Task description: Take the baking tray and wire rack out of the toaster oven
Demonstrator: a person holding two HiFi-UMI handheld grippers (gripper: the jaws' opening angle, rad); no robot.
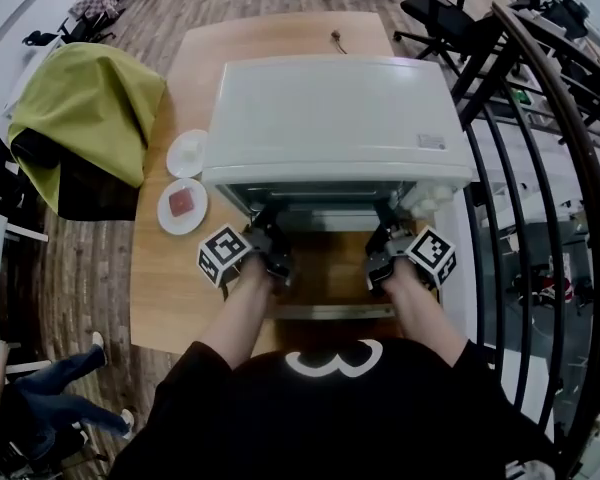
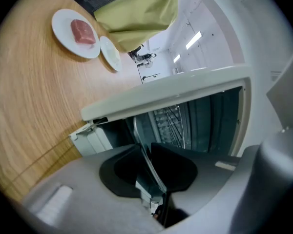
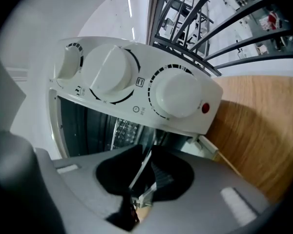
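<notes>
Metal baking tray (image 1: 330,220) in toaster oven (image 1: 330,118); left gripper (image 2: 149,172), right gripper (image 3: 143,173) clamp its rim.

One oven (image 1: 335,118), two plates (image 1: 168,215) (image 1: 188,154), perhaps one tray (image 1: 330,219)

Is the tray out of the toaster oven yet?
Not yet. Done: the toaster oven has its door open. In hand: the left claw and right claw each pinch a thin metal edge, probably the baking tray's rim, at the opening. Left to do: slide that out, then the wire rack, which sits inside.
</notes>
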